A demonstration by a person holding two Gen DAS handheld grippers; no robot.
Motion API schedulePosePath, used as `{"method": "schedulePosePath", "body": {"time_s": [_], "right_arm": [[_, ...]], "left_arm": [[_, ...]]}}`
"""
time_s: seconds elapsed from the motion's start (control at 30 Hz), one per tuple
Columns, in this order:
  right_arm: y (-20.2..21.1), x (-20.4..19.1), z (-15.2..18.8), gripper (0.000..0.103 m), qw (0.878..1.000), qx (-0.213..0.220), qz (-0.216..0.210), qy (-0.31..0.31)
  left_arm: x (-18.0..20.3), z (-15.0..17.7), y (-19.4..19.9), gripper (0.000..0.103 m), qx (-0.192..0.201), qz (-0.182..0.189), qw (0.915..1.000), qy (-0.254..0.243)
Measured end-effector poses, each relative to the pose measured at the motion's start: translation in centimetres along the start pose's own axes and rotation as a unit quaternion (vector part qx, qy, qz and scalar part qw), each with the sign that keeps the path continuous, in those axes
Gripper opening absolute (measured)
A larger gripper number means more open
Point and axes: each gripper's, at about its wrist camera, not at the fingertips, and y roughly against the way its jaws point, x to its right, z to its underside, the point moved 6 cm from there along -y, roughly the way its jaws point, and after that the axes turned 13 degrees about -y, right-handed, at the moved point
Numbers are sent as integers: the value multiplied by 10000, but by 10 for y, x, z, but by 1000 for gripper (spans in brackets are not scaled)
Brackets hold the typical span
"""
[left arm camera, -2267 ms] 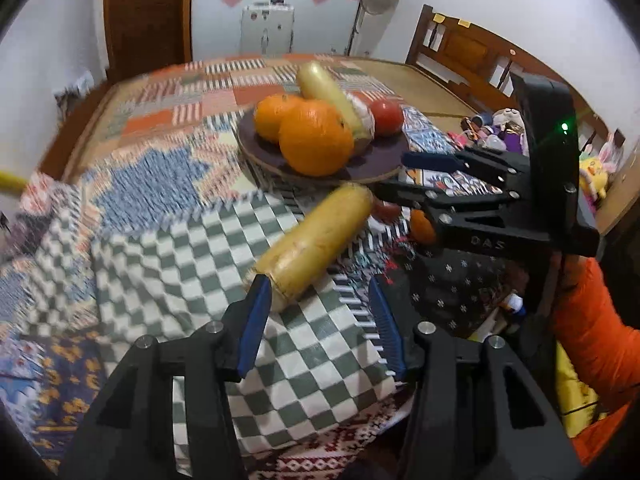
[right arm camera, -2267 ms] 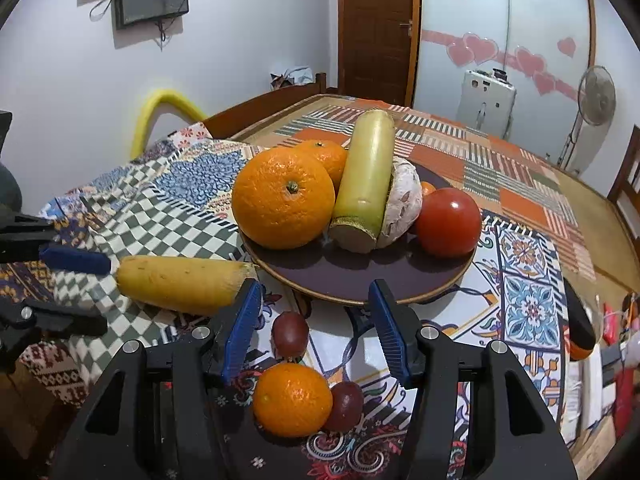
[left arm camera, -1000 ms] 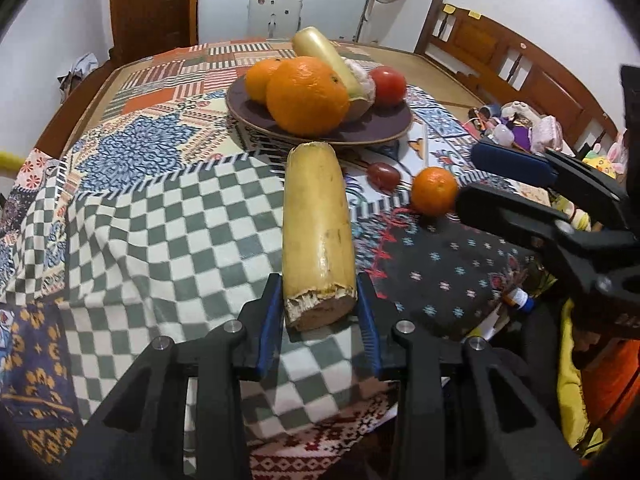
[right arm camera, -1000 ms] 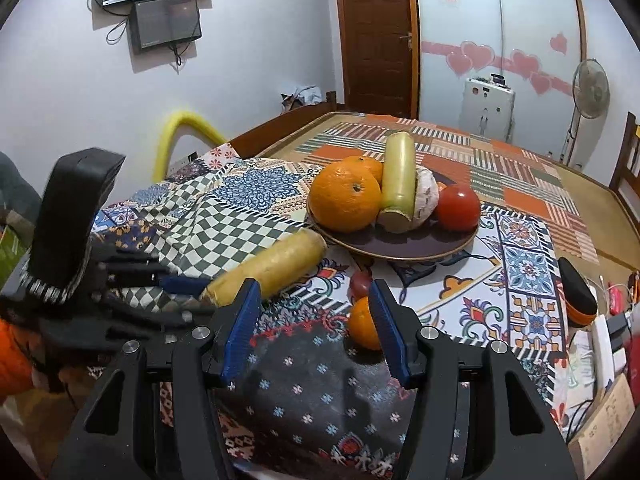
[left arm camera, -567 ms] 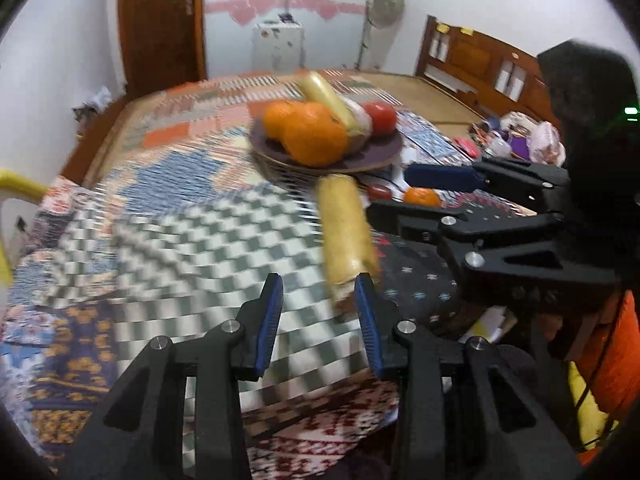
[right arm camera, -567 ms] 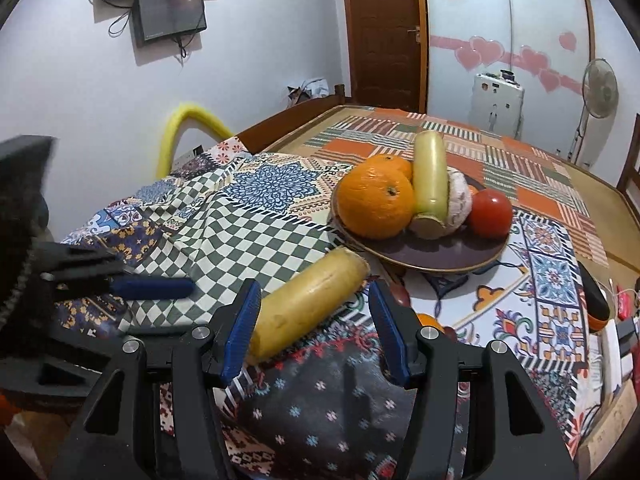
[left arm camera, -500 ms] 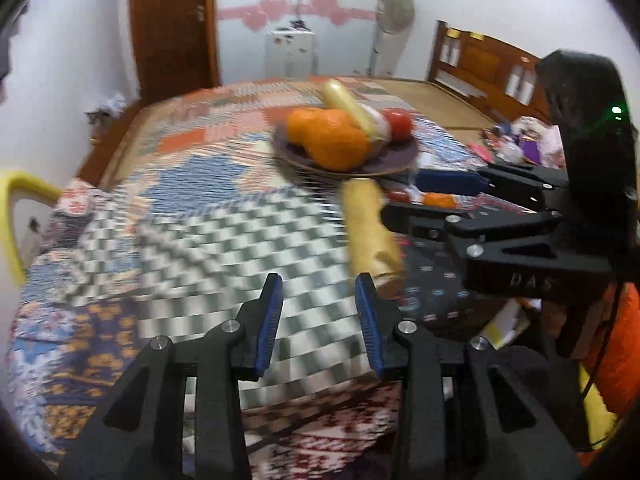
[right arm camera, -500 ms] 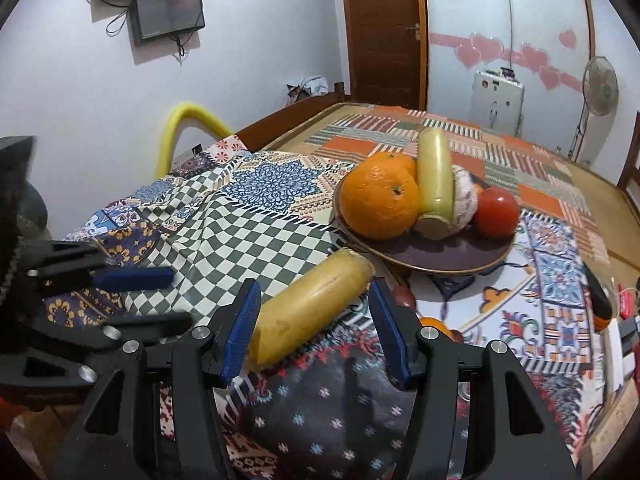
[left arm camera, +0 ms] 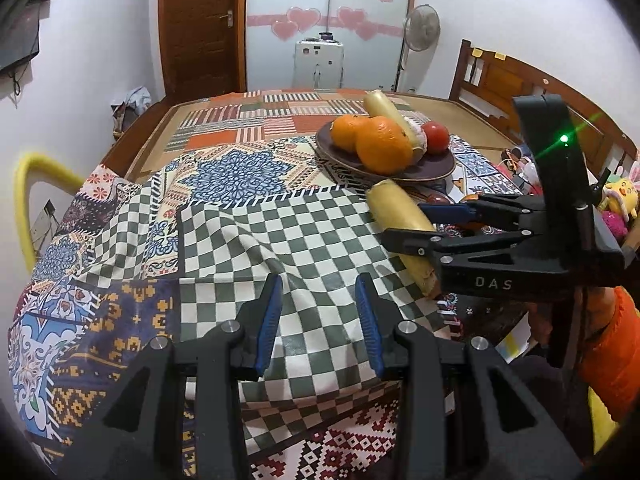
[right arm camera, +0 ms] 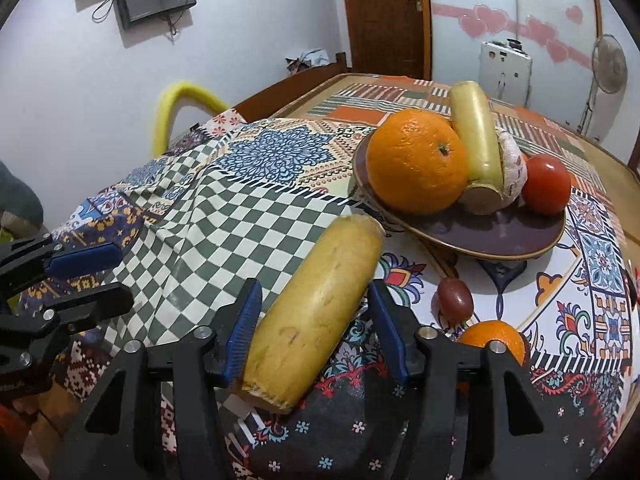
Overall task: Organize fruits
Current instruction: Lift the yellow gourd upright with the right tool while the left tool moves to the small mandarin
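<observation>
A long yellow fruit [right arm camera: 316, 312] lies on the patchwork tablecloth, just short of the dark plate [right arm camera: 500, 252]. My right gripper [right arm camera: 315, 326] straddles its near end and its jaws are closing; the left pad touches the skin and a sliver of gap shows at the right pad. The left wrist view shows the same fruit [left arm camera: 396, 216] between the right gripper's [left arm camera: 404, 222] fingers. My left gripper [left arm camera: 319, 320] hangs open over the checked cloth, left of the fruit, with nothing in it. The plate holds a large orange [right arm camera: 416, 160], a pale long fruit [right arm camera: 476, 136] and a tomato [right arm camera: 546, 184].
A small orange [right arm camera: 492, 338] and a dark round fruit [right arm camera: 454, 300] lie on the cloth right of my right gripper. A yellow chair back [left arm camera: 24, 200] stands at the table's left edge. A person's orange sleeve [left arm camera: 612, 344] is at the right.
My left gripper has let go of the yellow fruit and drawn back to the left. The right gripper has come down over the fruit's near end and its jaws have narrowed.
</observation>
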Motion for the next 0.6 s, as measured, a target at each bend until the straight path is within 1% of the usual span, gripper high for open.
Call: {"method": "schedulePosePath", "body": {"time_s": [0.07, 0.13, 0.3, 0.47, 0.6], "right_arm": [[5, 0, 2, 38, 9999, -53, -72, 78], [10, 2, 5, 36, 9998, -92, -103, 136], [13, 6, 7, 36, 9996, -170, -153, 169], [-6, 4, 1, 37, 9995, -301, 14, 122], [-10, 2, 0, 36, 9996, -160, 136, 190]], "left_arm": [[3, -1, -1, 37, 27, 37, 10000, -26], [5, -2, -2, 37, 39, 60, 10000, -49], [10, -4, -5, 37, 50, 71, 9999, -139], [12, -5, -10, 37, 32, 50, 9999, -110], [13, -2, -14, 37, -50, 52, 9999, -106]]}}
